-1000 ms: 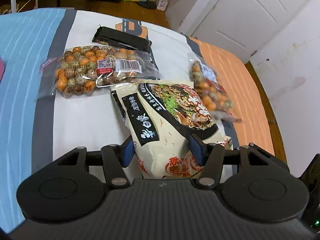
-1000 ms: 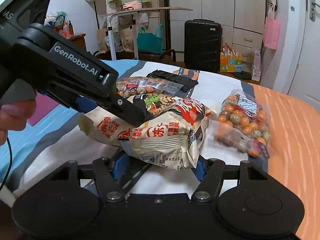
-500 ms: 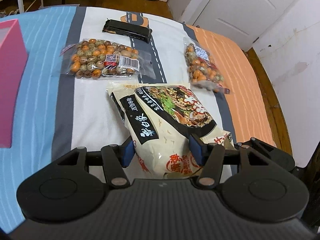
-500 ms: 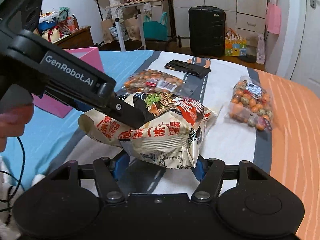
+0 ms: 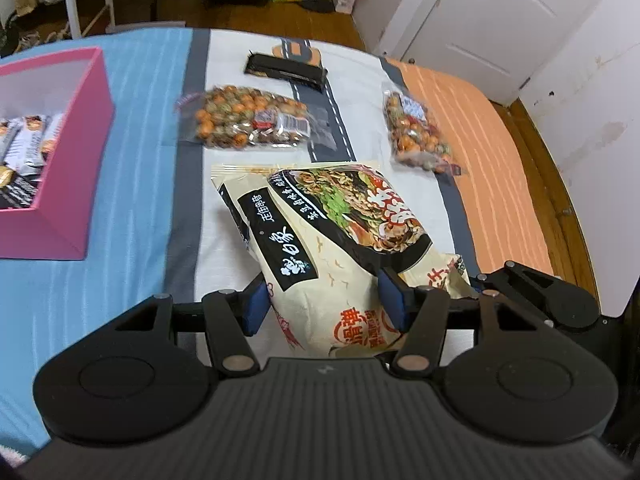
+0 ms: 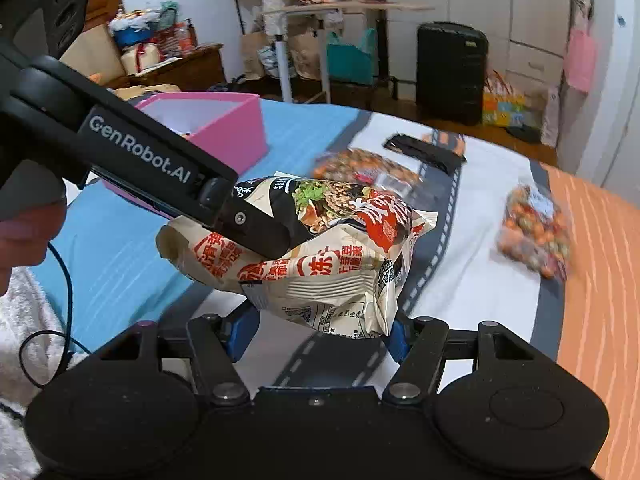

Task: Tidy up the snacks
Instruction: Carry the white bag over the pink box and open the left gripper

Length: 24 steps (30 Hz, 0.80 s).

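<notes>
1. The large cream-and-black plastic noodle multipack (image 5: 332,240) hangs in the air above the bed (image 5: 132,152), held from two ends. The left gripper (image 5: 324,304) has its blue pads pressed into the near end of the pack, jaws about half apart. The right gripper (image 6: 320,332) clamps the pack's bottom seam, its jaws likewise partly apart and closed on the wrapper.
2. The main risk looks like a slip: the wrapper is glossy and puffy, so a pad that bites only film and air could let the pack slide out and drop onto the bed.
3. A second risk is the two hands drifting apart or twisting against each other, which could tear the seam or crush the noodle blocks inside.
4. The likely target is the open pink cardboard box (image 5: 80,128) at the left, which already holds silver-wrapped bars. The pack looks wide, so it may catch on the box wall or land on those bars.
5. Two clear bags of orange and green coated nuts (image 5: 248,122) (image 5: 416,132) and a flat black packet (image 5: 286,70) lie beyond on the bed; a low sweep could drag them.
6. Both grippers point downward at a slant. In the right view, the left gripper reaches in from the upper left, with the person's hand (image 6: 24,232) at its handle.
</notes>
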Each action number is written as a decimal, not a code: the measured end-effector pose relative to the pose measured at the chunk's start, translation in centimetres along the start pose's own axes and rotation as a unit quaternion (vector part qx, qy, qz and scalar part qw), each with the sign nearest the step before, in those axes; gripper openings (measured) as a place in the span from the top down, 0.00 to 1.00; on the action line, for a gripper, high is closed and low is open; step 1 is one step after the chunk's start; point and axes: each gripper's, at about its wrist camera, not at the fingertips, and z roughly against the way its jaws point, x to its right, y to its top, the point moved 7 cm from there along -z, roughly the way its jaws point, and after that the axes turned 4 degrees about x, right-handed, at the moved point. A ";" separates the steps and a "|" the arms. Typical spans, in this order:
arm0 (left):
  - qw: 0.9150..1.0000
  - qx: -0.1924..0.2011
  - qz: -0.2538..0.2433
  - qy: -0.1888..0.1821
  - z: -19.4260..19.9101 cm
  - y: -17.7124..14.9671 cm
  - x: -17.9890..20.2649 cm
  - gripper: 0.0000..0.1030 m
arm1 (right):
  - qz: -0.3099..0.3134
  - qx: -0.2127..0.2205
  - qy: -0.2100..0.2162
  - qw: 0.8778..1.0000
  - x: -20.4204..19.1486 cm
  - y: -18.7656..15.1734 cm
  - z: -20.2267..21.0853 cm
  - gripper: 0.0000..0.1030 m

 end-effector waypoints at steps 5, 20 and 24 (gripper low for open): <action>0.999 0.030 0.015 0.002 2.7 0.2 -1.3 0.45 | 0.033 0.016 0.003 0.999 -1.8 1.7 0.6 0.33; 0.975 0.179 0.050 0.119 12.7 4.1 -9.2 0.45 | 0.138 0.084 0.060 0.985 -10.5 12.0 -2.1 0.33; 0.969 0.194 0.073 0.137 14.3 5.6 -13.4 0.45 | 0.173 0.096 0.083 0.977 -13.4 15.0 -4.3 0.33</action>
